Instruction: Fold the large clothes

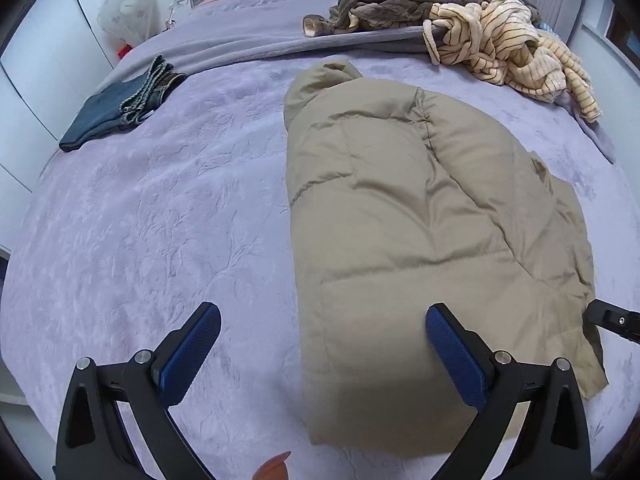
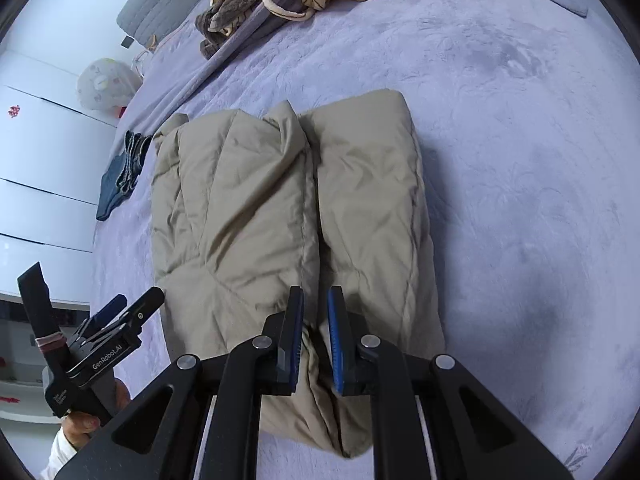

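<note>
A beige puffer jacket (image 1: 404,216) lies folded lengthwise on the purple bed (image 1: 160,208), hood toward the headboard. My left gripper (image 1: 322,318) is open and empty above the jacket's near left edge. In the right wrist view the jacket (image 2: 256,200) fills the middle. My right gripper (image 2: 315,300) is nearly closed, pinching a fold of the jacket's near hem between its blue pads (image 2: 335,340). The left gripper (image 2: 120,320) shows at the lower left, held in a hand, beside the jacket. The right gripper's tip shows at the left wrist view's right edge (image 1: 612,320).
Folded dark jeans (image 1: 120,104) lie at the bed's left side. A pile of brown and striped cream clothes (image 1: 472,24) sits at the far right by the pillows. A white fan (image 1: 126,8) and white cabinets (image 2: 36,168) stand left of the bed.
</note>
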{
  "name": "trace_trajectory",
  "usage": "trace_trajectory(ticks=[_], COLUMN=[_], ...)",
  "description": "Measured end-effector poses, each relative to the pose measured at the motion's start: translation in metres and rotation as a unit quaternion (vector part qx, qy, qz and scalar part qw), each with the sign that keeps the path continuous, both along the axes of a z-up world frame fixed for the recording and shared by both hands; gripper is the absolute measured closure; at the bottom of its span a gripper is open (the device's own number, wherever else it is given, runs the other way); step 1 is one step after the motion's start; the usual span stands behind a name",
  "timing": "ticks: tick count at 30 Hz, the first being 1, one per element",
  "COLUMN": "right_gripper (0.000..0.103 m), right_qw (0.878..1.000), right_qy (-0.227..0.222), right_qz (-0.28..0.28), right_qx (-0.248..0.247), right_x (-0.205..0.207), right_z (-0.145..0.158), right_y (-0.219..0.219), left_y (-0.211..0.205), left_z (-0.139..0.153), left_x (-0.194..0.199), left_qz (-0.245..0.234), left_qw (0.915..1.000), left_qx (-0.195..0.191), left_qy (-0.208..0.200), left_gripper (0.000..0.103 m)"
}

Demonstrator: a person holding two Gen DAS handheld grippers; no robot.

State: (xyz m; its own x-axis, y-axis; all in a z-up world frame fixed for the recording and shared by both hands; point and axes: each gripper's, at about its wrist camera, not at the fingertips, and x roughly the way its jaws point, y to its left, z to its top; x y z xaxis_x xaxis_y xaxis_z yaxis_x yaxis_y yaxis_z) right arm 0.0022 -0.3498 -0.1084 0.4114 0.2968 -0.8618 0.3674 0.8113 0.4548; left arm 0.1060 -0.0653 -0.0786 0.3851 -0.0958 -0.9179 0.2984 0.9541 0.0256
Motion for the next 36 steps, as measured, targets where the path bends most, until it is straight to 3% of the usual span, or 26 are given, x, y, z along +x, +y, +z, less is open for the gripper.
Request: trace_trajectory(ticks=[12, 15, 16, 17, 19, 22, 26, 36], right_gripper=[0.086, 0.062, 0.048, 0.040, 0.036, 0.022, 0.016, 0.014], right_qw=[0.994, 0.990, 0.989, 0.988, 0.985, 0.983, 0.983, 0.975], right_qy=[0.026, 0.026, 0.024, 0.020, 0.009, -0.014, -0.030, -0.065], right_qz=[0.074, 0.100, 0.106, 0.110, 0.113, 0.099, 0.067, 0.003], right_qx=[-0.079, -0.093, -0.100, -0.109, -0.130, -0.156, -0.170, -0.211], right_x=[-0.072, -0.084, -0.087, -0.090, -0.096, -0.100, -0.103, -0.110], right_z=[0.032, 0.041, 0.046, 0.050, 0.060, 0.076, 0.090, 0.131], right_y=[0.021, 0.031, 0.035, 0.040, 0.050, 0.062, 0.073, 0.097], left_y=[0.009, 0.014, 0.015, 0.017, 0.021, 0.031, 0.049, 0.073], left_z=[0.040, 0.052, 0.056, 0.061, 0.068, 0.074, 0.085, 0.118], left_x=[-0.097, -0.114, -0.118, -0.122, -0.127, -0.127, -0.124, -0.115], left_qz=[0.043, 0.049, 0.047, 0.044, 0.035, 0.026, 0.021, 0.002], left_qw=[0.9982, 0.9978, 0.9980, 0.9982, 0.9988, 0.9987, 0.9986, 0.9989], left_qx=[-0.016, -0.023, -0.023, -0.022, -0.023, -0.033, -0.042, -0.045], left_qy=[0.038, 0.038, 0.036, 0.033, 0.026, 0.029, 0.024, -0.014], left_gripper=[0.000, 0.000, 0.000, 0.000, 0.000, 0.000, 0.000, 0.000])
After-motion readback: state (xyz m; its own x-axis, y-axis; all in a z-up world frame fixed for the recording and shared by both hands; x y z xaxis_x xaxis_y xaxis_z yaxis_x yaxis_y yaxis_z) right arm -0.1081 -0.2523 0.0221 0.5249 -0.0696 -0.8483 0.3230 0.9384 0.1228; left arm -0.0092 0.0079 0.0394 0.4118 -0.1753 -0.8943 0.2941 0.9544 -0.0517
